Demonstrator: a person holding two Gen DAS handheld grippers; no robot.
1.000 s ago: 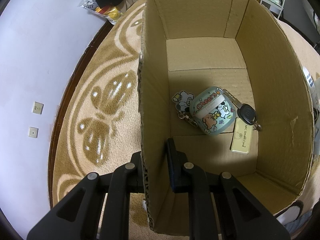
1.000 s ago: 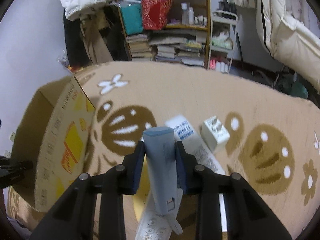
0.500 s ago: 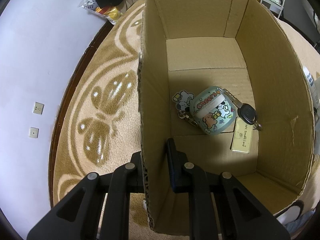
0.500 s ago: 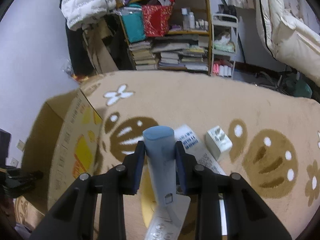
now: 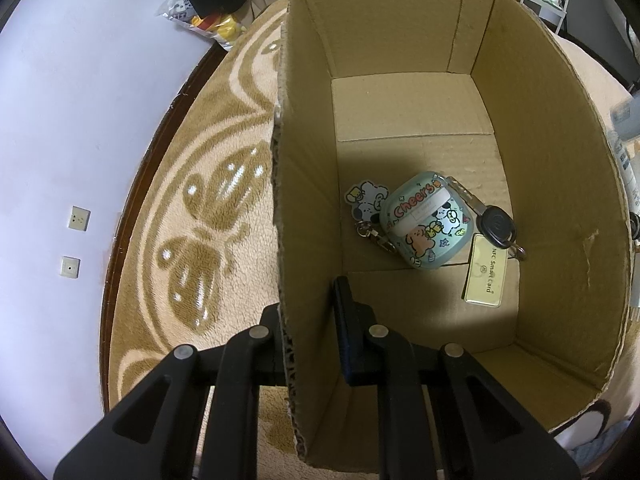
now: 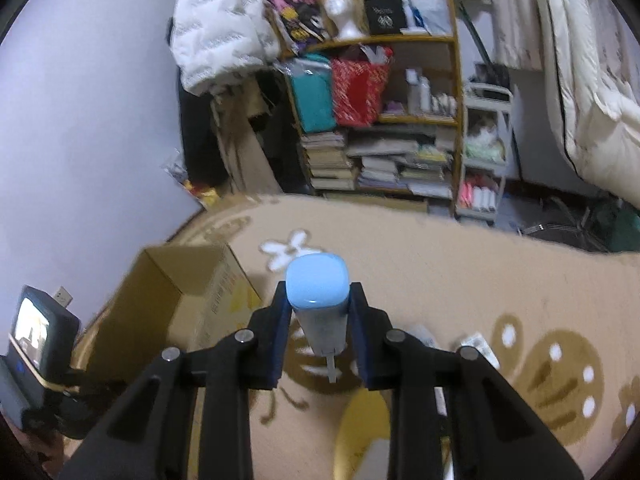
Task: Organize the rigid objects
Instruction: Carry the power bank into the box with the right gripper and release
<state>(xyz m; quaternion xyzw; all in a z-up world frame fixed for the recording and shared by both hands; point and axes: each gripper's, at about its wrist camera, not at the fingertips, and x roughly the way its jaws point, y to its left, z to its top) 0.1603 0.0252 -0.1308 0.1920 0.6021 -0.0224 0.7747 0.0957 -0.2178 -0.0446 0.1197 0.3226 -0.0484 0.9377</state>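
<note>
Your left gripper [image 5: 310, 332] is clamped on the near side wall of the cardboard box [image 5: 592, 184], one finger outside and one inside, steadying it on the patterned rug [image 5: 208, 208]. On the box floor lie a cartoon-print earbud case [image 5: 424, 220] with its charm, a black-headed key [image 5: 496, 226] just beside it, and a gold NFC card [image 5: 486, 276] touching the key's end.

Your right gripper [image 6: 318, 312] holds a pale blue, rounded stick-like object [image 6: 316, 284], pinched near its top with its lower end hanging free above the rug. The jaws have just been closing a little further on it, and the pads sit tight against its sides. The frame is motion-blurred, so what the object is remains unclear; it could be a small device or tube.

You look to be in the carry step: the piece is lifted clear and the box [image 6: 192, 292] sits to the lower left in the right wrist view, well apart from it. A white adapter and some flat packets seem to remain on the rug below the gripper, partly hidden.

Next, swing the right gripper left over the box's open top, clear the far wall's rim, lower toward bare cardboard away from the earbud case, then release. Keep the left grip firm so the box does not shift.
</note>
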